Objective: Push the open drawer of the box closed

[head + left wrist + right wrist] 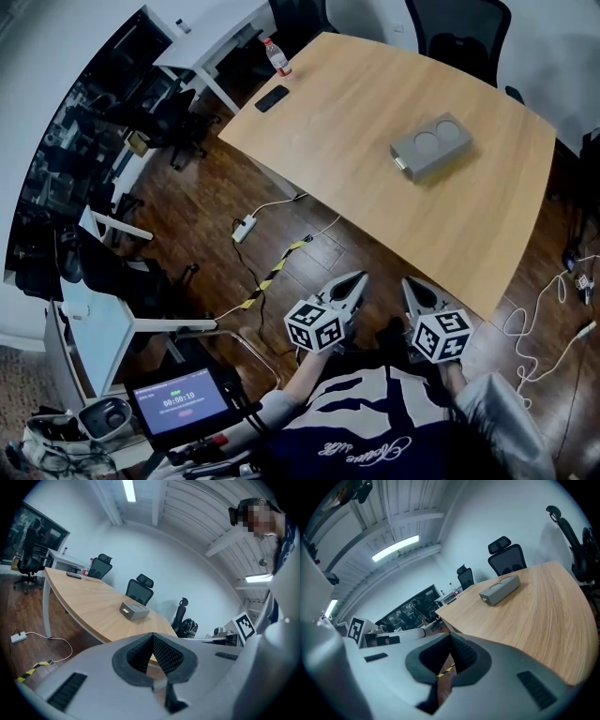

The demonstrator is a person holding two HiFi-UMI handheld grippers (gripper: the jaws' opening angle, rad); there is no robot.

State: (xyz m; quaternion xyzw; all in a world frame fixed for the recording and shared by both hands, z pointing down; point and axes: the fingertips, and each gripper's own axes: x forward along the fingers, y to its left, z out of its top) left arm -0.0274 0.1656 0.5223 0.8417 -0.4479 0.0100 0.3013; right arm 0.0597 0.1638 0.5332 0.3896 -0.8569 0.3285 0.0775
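A grey box (431,145) with two round recesses on top lies on the wooden table (356,112), toward its right side. The drawer front (400,163) shows at the box's left end, sticking out slightly. Both grippers hang close to my body, off the table's near edge and far from the box. The left gripper (358,278) and the right gripper (410,282) point toward the table with nothing in them. In the left gripper view the box (134,611) sits well beyond the shut left gripper (152,636). The right gripper view shows the box (500,589) far past the shut right gripper (451,636).
A water bottle (277,56) and a dark phone (272,97) lie at the table's far left corner. Office chairs (459,33) stand behind the table. A power strip (246,228) and cables lie on the wood floor at left. A timer screen (183,403) stands at lower left.
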